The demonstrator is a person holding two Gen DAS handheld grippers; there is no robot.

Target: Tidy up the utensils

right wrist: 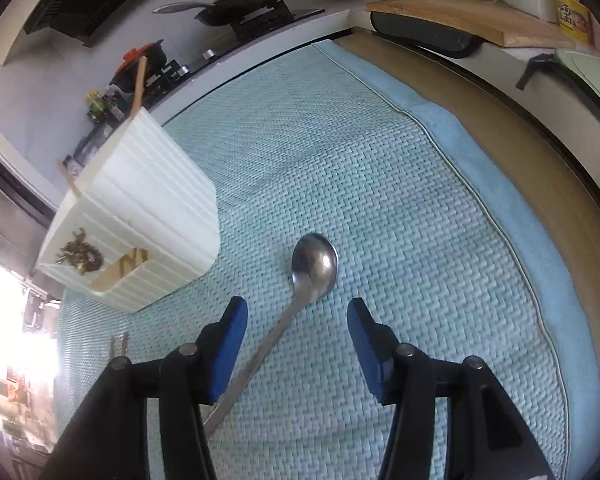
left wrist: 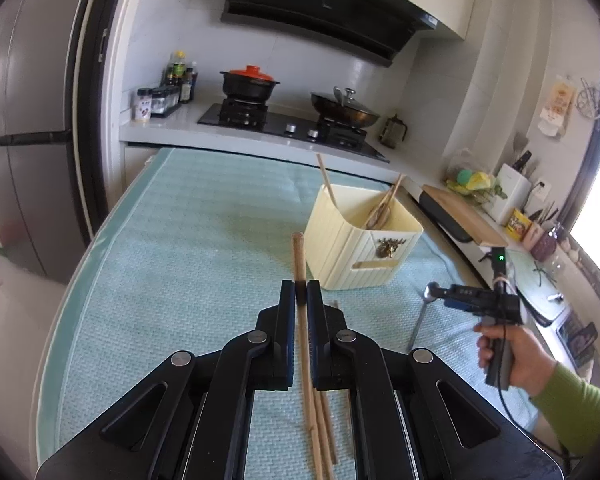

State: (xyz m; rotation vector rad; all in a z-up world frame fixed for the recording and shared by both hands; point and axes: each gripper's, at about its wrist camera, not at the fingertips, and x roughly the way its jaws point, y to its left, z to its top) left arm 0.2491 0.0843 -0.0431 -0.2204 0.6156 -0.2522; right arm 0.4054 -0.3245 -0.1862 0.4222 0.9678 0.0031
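Left tongs (left wrist: 301, 294) clamped 1 brown wooden chopstick (left wrist: 300, 264) | right tongs (right wrist: 296, 312) apart over silver metal spoon (right wrist: 314, 262) | advice: straddle handle squarely before closing.

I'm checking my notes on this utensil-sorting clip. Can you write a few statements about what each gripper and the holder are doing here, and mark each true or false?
1. The left gripper is shut on a wooden chopstick. True.
2. The metal spoon stands in the cream holder. False: it lies on the blue mat.
3. The right gripper is clamped on the spoon. False: its jaws are open, pads clear.
4. The holder already contains wooden utensils. True.
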